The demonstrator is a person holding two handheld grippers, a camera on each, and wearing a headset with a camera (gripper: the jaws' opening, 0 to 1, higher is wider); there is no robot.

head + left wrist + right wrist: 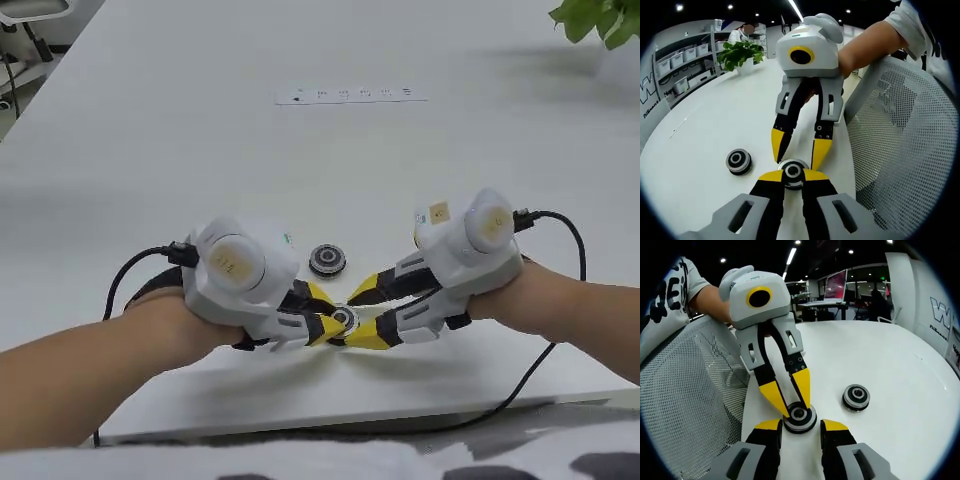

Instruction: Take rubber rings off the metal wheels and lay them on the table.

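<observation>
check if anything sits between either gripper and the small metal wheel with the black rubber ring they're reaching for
Nothing visible does. The left gripper and the right gripper have their jaws right at the small metal wheel with its black rubber ring. A second ringed wheel lies apart on the white table.

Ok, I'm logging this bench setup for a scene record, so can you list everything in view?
Metal wheels with rubber rings: two, silver with black rings; one between the tongs near the table's front edge, one lying free just beyond.
Table: one, white, under everything.
Printed paper strip: one, white, far across the table.
Plant: one, green, far right corner.
Mesh chair: one, white, beside the table.
Cables: two, black, trailing from the grippers.
Left tongs: one, black with yellow tips, shut on the near wheel.
Right tongs: one, same colours, tips flanking that wheel; grip unclear.
Forearms: two, bare, at the front edge.
</observation>
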